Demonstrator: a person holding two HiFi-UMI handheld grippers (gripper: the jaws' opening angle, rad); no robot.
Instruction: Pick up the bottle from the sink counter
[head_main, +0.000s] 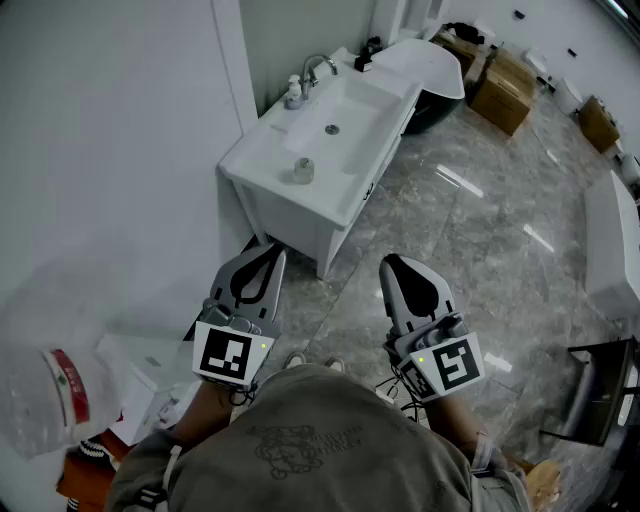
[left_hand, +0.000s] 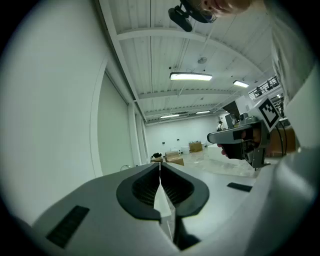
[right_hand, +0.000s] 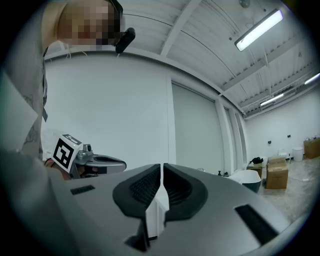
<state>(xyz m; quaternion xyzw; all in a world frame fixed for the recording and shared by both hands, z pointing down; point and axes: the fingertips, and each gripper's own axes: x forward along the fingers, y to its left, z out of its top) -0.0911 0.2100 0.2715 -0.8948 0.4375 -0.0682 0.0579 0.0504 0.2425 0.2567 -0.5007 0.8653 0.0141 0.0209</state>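
The white sink counter (head_main: 262, 138) stands against the wall, well ahead of me. A small pump bottle (head_main: 294, 93) sits at its back by the chrome faucet (head_main: 318, 67). A short grey cylinder (head_main: 303, 170) rests on the counter's near rim; I cannot tell what it is. Both grippers are held level close to my body, far short of the counter. My left gripper (head_main: 277, 251) (left_hand: 160, 166) is shut with nothing in it. My right gripper (head_main: 391, 263) (right_hand: 162, 168) is likewise shut and empty. Each gripper view shows the other gripper beside it.
A white wall runs along the left. Past the sink stands a bathtub (head_main: 432, 72), with cardboard boxes (head_main: 504, 86) beyond it on the glossy marble floor (head_main: 470, 220). A dark rack (head_main: 598, 392) is at the right edge, and a plastic bag (head_main: 45, 395) lies at lower left.
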